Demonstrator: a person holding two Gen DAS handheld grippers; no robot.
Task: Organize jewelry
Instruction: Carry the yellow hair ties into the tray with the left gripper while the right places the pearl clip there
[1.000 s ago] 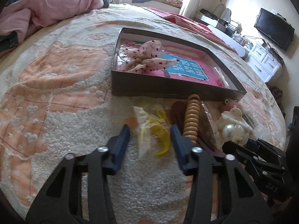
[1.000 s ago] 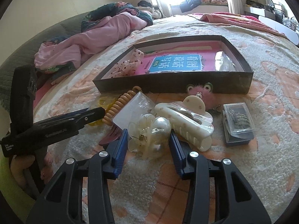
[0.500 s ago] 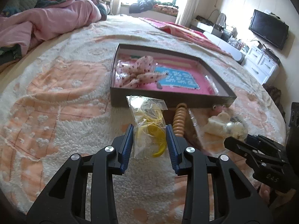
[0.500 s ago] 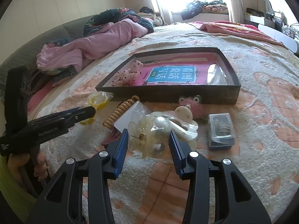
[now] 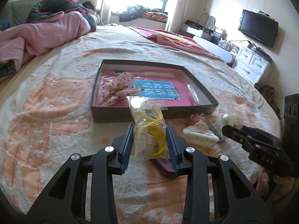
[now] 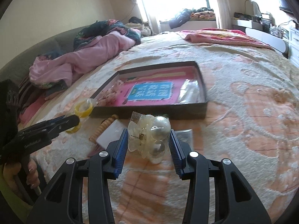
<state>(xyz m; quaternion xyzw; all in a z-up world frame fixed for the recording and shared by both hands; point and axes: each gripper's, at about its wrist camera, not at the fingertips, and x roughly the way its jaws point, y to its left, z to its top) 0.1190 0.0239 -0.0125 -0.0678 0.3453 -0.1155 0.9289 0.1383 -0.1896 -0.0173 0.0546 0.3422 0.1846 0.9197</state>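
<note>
Left gripper (image 5: 149, 143) clamped on a clear bag of yellow rings (image 5: 148, 128), carried above the bedspread (image 5: 46, 130), just short of the near wall of the shallow box (image 5: 112, 114). Right gripper (image 6: 148, 145) clamped on a bagged pearl hair clip (image 6: 149, 138), likewise near the box's near wall, on its right-hand half.

Box holds a spotted fabric bow (image 5: 117, 87) at its left end and a clear packet (image 5: 192, 91) at right, over a pink liner with a blue label (image 5: 158, 90).

Still on the bedspread: cream claw clip (image 5: 200, 137), beaded wooden piece (image 6: 102, 128), small pink item with eyes (image 5: 196, 116).

Risks, as judged:
- Both grips are on slippery film, not on the items — a bag could slide out between the fingers on the way over.
- The two grippers sit close together; heading for the box at once, they could knock each other.
- A low pass could catch a hanging bag on the box wall and shift the box on the soft bedspread.
- Dropping onto the bow would pile items rather than sort them.

Writing: blue label carries white characters, apparently Chinese, not legible. Lettering on each gripper body, seen from the other's view — too blurred to read with confidence.
</note>
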